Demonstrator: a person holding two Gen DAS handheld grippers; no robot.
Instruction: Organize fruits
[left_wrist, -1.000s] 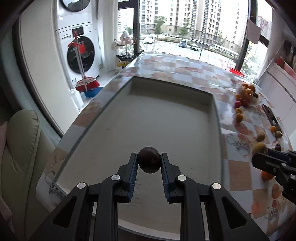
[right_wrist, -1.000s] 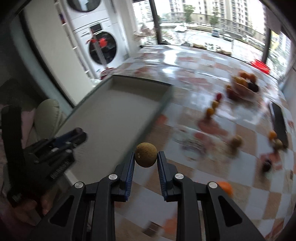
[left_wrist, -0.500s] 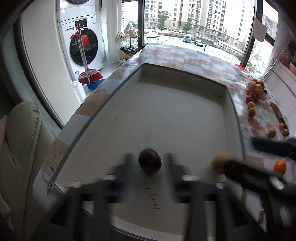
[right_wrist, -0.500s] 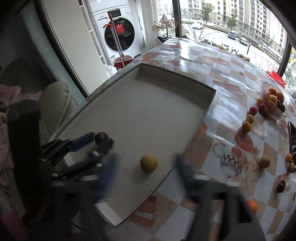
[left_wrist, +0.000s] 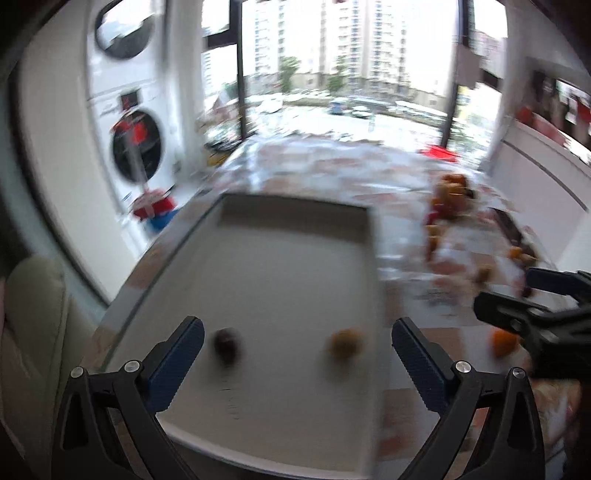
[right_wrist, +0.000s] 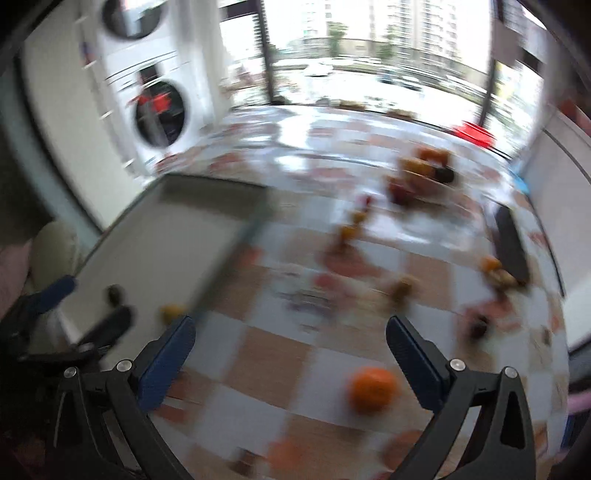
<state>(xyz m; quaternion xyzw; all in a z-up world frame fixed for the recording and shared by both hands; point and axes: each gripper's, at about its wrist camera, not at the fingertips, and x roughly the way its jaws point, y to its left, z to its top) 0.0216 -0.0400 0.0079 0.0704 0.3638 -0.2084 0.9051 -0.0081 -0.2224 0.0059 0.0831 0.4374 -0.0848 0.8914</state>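
Note:
A dark purple fruit (left_wrist: 226, 345) and a yellow-brown fruit (left_wrist: 345, 345) lie near the front of the grey tray (left_wrist: 288, 266). My left gripper (left_wrist: 297, 350) is open and empty above the tray's front part. My right gripper (right_wrist: 290, 347) is open and empty over the checkered table, with an orange (right_wrist: 372, 384) between its fingers' line of sight. In the right wrist view the dark fruit (right_wrist: 114, 293) and the yellow fruit (right_wrist: 171, 312) show in the tray (right_wrist: 173, 229) at the left. Both views are blurred.
Several loose fruits (right_wrist: 400, 290) lie scattered on the checkered table (right_wrist: 332, 332). A bowl of fruit (right_wrist: 424, 170) stands at the back right. A dark flat object (right_wrist: 511, 247) lies at the right. Washing machines (left_wrist: 135, 147) stand beyond the table at the left.
Both grippers opened and let go of their fruits, which now lie in the tray. Both grippers pulled back; the right one swung right over the table.

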